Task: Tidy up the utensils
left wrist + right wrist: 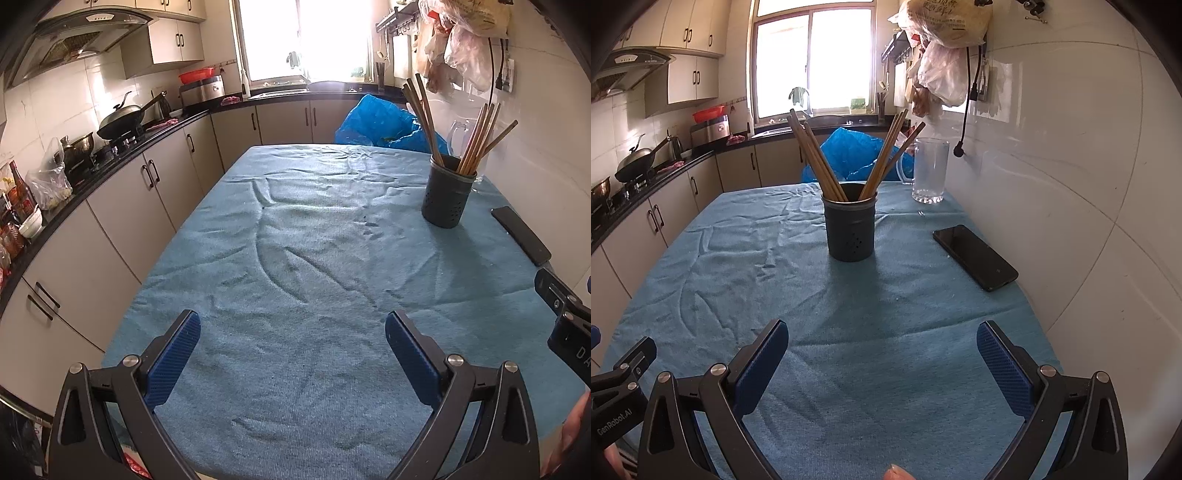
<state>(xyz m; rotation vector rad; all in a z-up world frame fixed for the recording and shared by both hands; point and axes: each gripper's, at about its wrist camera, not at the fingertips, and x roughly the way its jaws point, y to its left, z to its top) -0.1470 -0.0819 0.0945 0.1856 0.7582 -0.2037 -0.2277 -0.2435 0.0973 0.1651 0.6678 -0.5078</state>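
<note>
Chopsticks [827, 162] stand upright, splayed in the holder [849, 229]; both grippers released.

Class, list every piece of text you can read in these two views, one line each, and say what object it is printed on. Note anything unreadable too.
"GenRobot.AI": on the body of the left gripper, seen at the lower left of the right wrist view.
"DA": cut-off letters on the right gripper, at the right edge of the left wrist view.
Red print on the hanging plastic bag: too blurred to read.

Both wrist views low, windowward, share holder [448, 192] [850, 227]
</note>
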